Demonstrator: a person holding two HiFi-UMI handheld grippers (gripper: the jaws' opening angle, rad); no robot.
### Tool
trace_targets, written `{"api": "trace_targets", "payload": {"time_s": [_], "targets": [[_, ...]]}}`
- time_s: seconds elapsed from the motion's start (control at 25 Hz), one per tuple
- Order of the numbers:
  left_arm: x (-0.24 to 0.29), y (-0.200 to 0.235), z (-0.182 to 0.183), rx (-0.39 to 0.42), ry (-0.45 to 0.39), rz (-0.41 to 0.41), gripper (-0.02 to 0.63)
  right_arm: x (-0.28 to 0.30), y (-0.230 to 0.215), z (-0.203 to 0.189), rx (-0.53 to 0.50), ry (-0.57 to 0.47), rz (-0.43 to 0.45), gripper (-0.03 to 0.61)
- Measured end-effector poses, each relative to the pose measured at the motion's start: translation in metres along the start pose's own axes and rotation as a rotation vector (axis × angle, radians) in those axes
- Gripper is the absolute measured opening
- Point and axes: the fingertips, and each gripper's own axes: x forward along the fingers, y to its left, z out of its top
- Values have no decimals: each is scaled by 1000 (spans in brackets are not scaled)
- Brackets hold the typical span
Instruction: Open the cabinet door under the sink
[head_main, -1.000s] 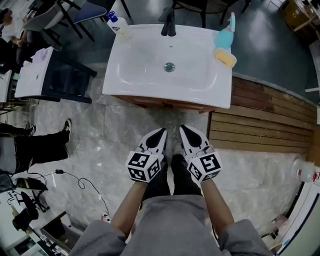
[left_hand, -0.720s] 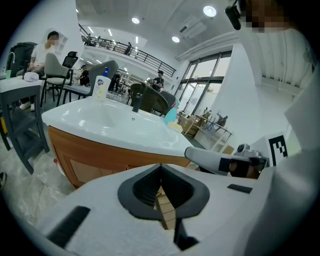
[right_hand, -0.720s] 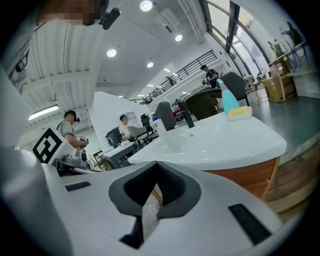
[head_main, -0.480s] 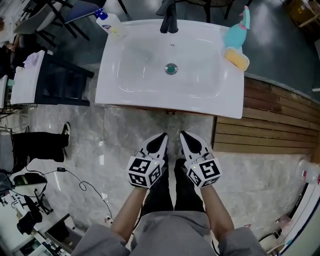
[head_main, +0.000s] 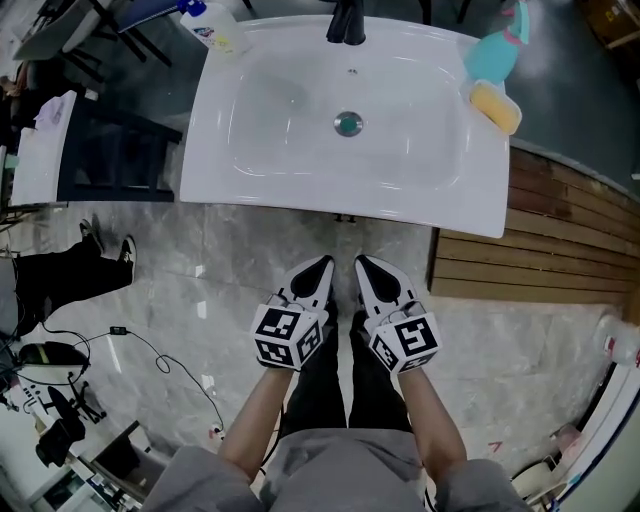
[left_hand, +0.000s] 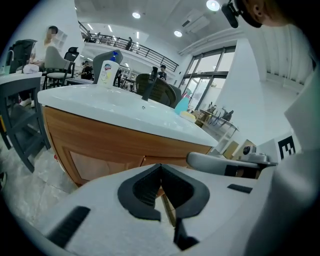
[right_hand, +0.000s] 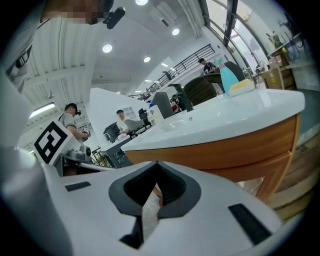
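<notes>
At the far left of the head view a dark side table (head_main: 110, 160) stands beside the white sink (head_main: 290, 180), and a soap bottle (head_main: 215, 25) sits on the sink's back left corner. The left gripper (head_main: 318, 270) hangs in front of the sink over the marble floor (head_main: 180, 290). Its own view shows its jaws brought together at the tips with nothing between them. Ahead of it, under the basin, is the wooden cabinet (left_hand: 115, 142), with its cabinet door (left_hand: 97, 162) shut and apart from both grippers. Just beside it, the right gripper (head_main: 368, 270) points the same way, its jaws likewise closed and empty. A black faucet (head_main: 346, 22) rises at the back of the sink. On the right corner stand a teal bottle (head_main: 492, 55) and a yellow sponge (head_main: 496, 106). Wooden decking (head_main: 560, 240) lies on the floor further right.
</notes>
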Motion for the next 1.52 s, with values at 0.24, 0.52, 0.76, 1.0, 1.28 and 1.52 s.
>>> {"api": "trace_targets", "payload": {"time_s": [0.24, 0.52, 0.76, 1.0, 1.28, 1.52], "targets": [[26, 18, -19, 18, 13, -1, 9, 15, -18, -21, -9, 4, -14, 9], [54, 45, -42, 46, 21, 10, 9, 32, -40, -53, 3, 9, -32, 9], [81, 66, -69, 58, 45, 24, 10, 43, -53, -77, 13, 8, -36, 9], [110, 81, -94, 62, 56, 50, 11, 40, -67, -92, 42, 0, -54, 9], [140, 93, -110, 59, 68, 70, 42, 31, -76, -104, 17, 17, -55, 9], [159, 104, -113, 50, 98, 105, 90, 20, -83, -114, 30, 32, -72, 10]]}}
